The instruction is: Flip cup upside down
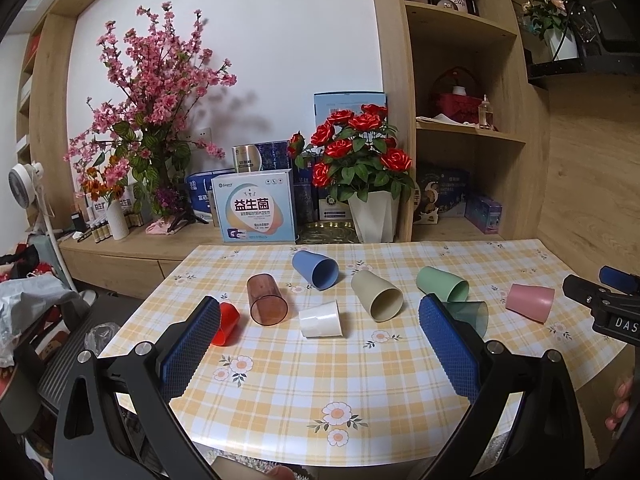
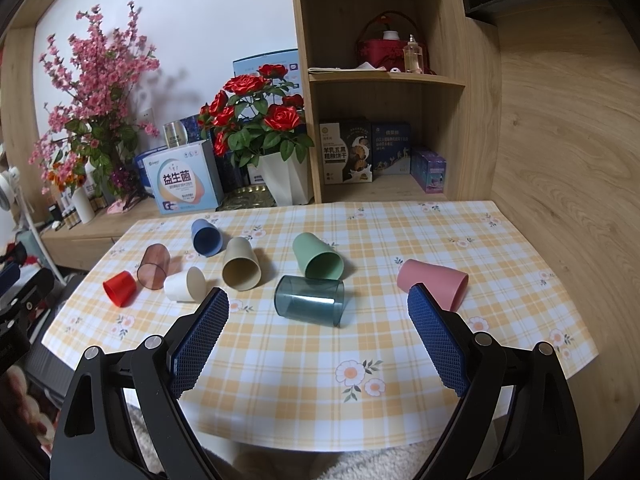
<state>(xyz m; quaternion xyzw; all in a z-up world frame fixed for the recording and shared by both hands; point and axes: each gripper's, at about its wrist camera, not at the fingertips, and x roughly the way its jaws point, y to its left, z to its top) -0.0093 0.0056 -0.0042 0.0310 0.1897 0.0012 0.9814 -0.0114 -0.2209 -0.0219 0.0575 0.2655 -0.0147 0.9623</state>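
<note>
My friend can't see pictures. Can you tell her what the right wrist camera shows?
Eight cups lie tipped on their sides on a yellow checked table, the see-through teal cup nearest the open, empty right gripper. The others are pink, green, beige, blue, white, brown and red.
</note>
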